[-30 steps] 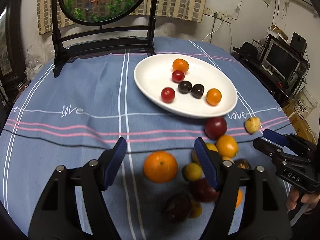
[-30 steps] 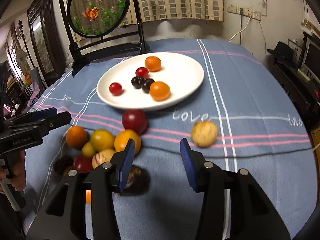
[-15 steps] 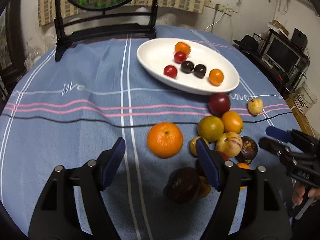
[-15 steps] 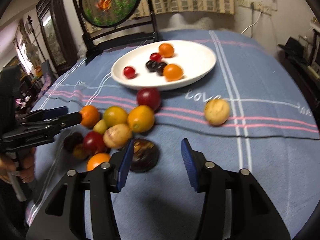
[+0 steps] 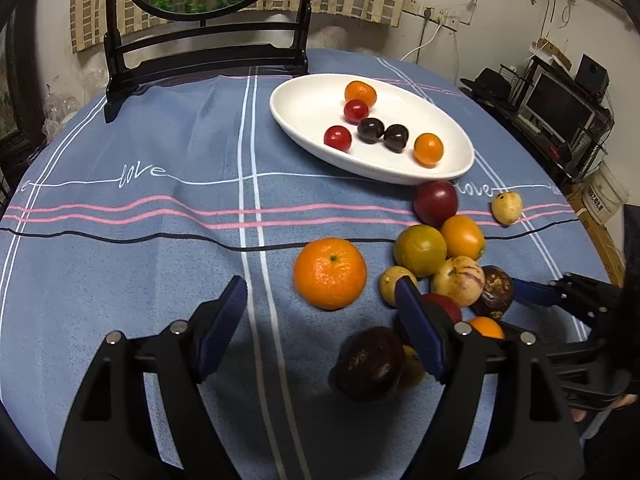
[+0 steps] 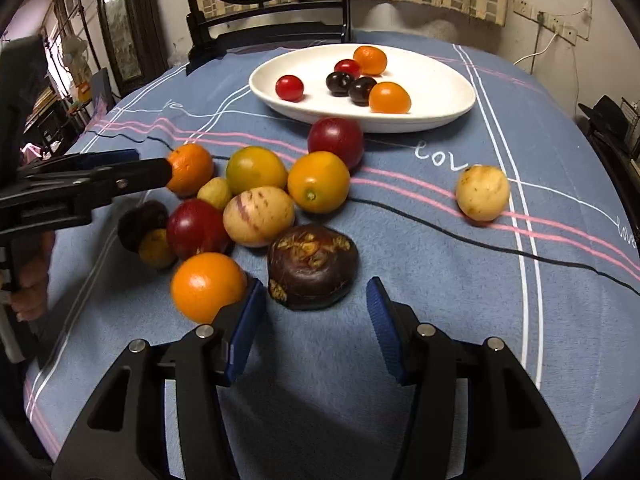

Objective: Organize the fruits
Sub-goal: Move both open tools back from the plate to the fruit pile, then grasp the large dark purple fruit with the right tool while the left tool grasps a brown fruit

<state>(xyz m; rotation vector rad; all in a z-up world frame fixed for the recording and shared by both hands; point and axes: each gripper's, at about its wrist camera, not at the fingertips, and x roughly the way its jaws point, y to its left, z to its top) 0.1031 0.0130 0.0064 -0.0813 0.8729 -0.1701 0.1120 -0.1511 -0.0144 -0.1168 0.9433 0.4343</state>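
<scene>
A white oval plate [image 5: 304, 120] [image 6: 432, 92] holds several small red, dark and orange fruits. In front of it a pile of loose fruit lies on the blue cloth. In the left wrist view my left gripper [image 5: 320, 312] is open and empty just short of a large orange [image 5: 330, 273]; a dark purple fruit [image 5: 370, 364] lies by its right finger. In the right wrist view my right gripper [image 6: 316, 320] is open and empty just short of a dark brown fruit [image 6: 312, 266], with an orange [image 6: 208, 286] by its left finger. A pale yellow fruit [image 6: 483, 193] lies apart to the right.
A black stand [image 5: 208, 52] with a round painted panel stands at the table's far edge. Shelves with a monitor [image 5: 560, 108] stand to the right of the table. The left gripper shows in the right wrist view [image 6: 128, 168], beside the pile.
Both grippers have drawn back toward the near edge of the table, so the fruit pile now lies ahead of the fingers. Both stayed open and empty.
</scene>
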